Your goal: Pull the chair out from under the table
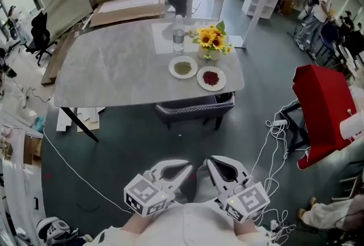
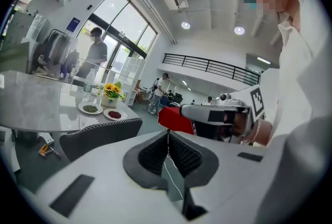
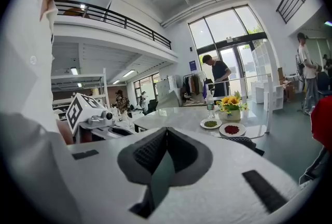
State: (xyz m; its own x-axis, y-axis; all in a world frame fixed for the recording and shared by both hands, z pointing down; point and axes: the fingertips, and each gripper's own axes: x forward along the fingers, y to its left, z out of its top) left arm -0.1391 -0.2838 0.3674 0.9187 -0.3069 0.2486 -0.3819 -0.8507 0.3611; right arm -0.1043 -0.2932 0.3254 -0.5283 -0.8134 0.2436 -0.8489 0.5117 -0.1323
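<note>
Left gripper [image 1: 183, 172] and right gripper [image 1: 213, 165] closed, empty, near; chair [image 1: 193, 108] tucked under far table [image 1: 114, 68]. Best to spread both before gripping its backrest.

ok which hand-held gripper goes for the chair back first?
Left, marginally: the left hand-held gripper lines up nearer the middle of the chair; the right hand-held gripper sits further right. Both shut, empty, well short.

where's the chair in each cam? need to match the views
Head view: chair at centre, tucked under the near edge of the table.
Left gripper view: chair at lower left, its back below the table edge.
Right gripper view: chair right of centre; only the top of its back shows above the gripper body.
Shared landmark: the sunflowers on the table above the chair.
</note>
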